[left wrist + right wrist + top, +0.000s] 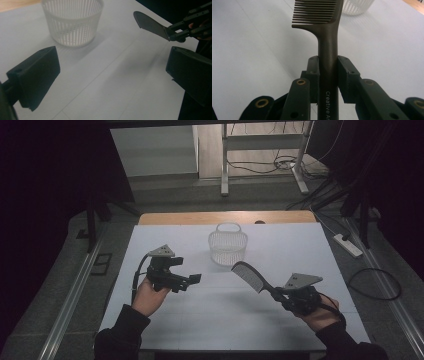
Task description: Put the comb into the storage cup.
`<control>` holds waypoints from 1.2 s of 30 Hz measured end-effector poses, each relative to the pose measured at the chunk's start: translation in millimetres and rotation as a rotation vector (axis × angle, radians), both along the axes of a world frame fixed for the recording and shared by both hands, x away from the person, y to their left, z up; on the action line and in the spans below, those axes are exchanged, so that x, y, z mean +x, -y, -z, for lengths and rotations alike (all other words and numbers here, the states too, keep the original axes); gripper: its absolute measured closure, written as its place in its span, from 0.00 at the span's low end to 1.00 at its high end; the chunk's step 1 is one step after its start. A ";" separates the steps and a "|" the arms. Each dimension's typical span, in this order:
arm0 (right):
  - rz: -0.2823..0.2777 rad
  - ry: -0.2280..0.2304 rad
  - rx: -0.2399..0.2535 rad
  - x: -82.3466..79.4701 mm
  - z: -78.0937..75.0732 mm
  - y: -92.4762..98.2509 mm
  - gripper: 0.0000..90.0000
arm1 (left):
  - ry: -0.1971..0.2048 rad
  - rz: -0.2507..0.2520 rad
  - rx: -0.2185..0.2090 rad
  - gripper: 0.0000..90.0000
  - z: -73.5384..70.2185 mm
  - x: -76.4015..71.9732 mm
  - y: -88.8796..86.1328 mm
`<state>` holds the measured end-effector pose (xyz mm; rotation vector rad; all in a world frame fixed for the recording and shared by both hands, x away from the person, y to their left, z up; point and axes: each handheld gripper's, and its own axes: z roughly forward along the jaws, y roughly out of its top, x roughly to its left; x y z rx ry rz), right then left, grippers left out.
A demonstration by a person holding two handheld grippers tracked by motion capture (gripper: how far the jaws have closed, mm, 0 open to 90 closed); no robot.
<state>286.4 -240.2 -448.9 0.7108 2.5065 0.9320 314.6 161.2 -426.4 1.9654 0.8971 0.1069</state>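
Note:
A dark comb hangs above the white table, right of the middle. My right gripper is shut on its handle, and the toothed head points up and left toward the basket. In the right gripper view the handle is pinched between both pads, with the teeth to the left. A white slatted basket stands empty at the back middle of the table. At the left, my left gripper points right with its jaws wide apart and nothing between them. The left gripper view has the basket ahead and the comb at upper right.
The white sheet covers the table up to a wooden strip along the far edge. On the floor beyond are a metal frame's legs and cables. A power strip lies to the right of the table.

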 end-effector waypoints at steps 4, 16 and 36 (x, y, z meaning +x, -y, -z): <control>-0.019 0.010 -0.011 -2.7 1.4 -6.8 0.80 | -0.005 0.010 0.015 0.00 2.2 -0.2 5.2; -0.099 0.050 -0.004 -12.8 1.4 -26.5 0.80 | -0.041 0.053 -0.027 0.00 1.6 1.6 13.9; -0.202 0.120 0.011 -26.0 0.6 -48.8 0.80 | -0.139 0.137 -0.124 0.00 5.0 11.9 30.6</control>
